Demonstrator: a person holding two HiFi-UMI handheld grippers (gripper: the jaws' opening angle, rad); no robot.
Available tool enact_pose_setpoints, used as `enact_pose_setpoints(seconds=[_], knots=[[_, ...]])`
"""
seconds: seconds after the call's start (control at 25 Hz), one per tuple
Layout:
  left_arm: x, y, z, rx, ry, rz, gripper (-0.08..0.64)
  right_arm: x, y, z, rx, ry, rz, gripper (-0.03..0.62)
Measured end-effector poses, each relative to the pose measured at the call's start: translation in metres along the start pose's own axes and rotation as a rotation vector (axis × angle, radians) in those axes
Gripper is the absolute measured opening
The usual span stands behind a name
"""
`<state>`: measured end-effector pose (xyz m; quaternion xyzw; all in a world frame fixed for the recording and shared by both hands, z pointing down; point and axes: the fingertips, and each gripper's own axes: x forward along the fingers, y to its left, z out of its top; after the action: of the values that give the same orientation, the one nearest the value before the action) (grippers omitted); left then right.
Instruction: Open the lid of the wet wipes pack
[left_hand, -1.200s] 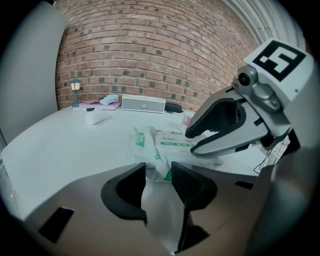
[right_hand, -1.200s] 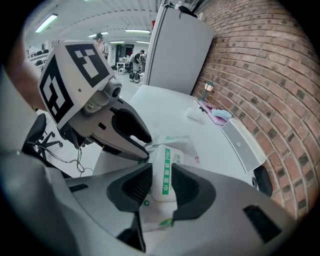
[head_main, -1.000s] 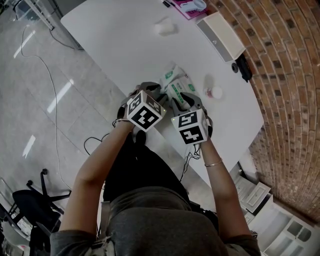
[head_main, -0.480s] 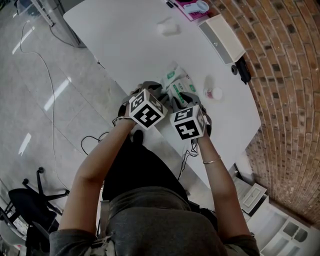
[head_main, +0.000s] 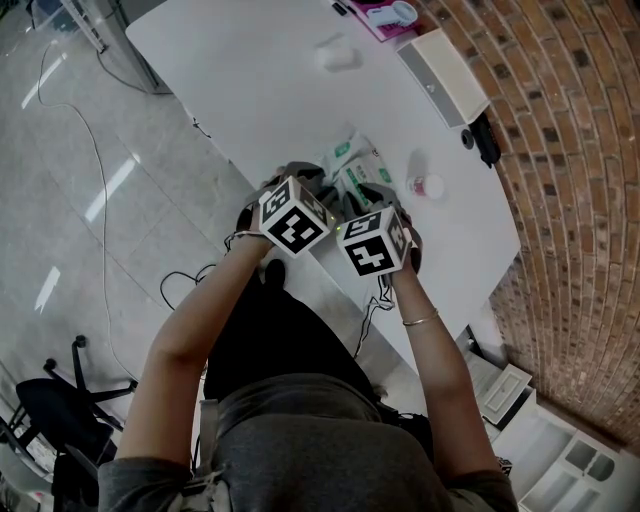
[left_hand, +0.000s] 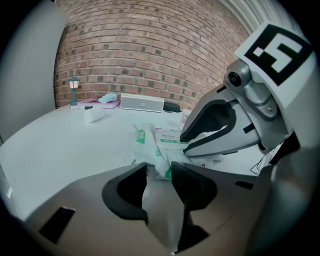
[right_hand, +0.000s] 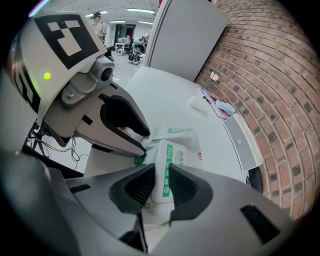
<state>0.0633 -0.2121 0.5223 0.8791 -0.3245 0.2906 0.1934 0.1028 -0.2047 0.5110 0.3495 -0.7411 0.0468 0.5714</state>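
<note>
Tilting steeper, my right gripper (right_hand: 161, 171) is narrowing its still-parted jaws around the lid (right_hand: 173, 151) of the wet wipes pack (head_main: 352, 163) at the near edge of the table (head_main: 250, 90). Left gripper (left_hand: 159, 170) is pinching the wrapper (left_hand: 156, 156); I am expecting slippage off the thin lid.

Brick wall (head_main: 580, 120), tiled floor (head_main: 90, 250) (glossy)

Head view looks steeply down; both gripper views, close and low, share the wipes pack (left_hand: 165, 142).
</note>
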Motion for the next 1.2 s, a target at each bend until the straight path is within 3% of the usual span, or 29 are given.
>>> enact_pose_setpoints(seconds=[1.2], knots=[[0.0039,0.004,0.0,0.002,0.025,0.008,0.141,-0.0064,-0.0025,0.0025,0.046,-0.011,0.06,0.043]])
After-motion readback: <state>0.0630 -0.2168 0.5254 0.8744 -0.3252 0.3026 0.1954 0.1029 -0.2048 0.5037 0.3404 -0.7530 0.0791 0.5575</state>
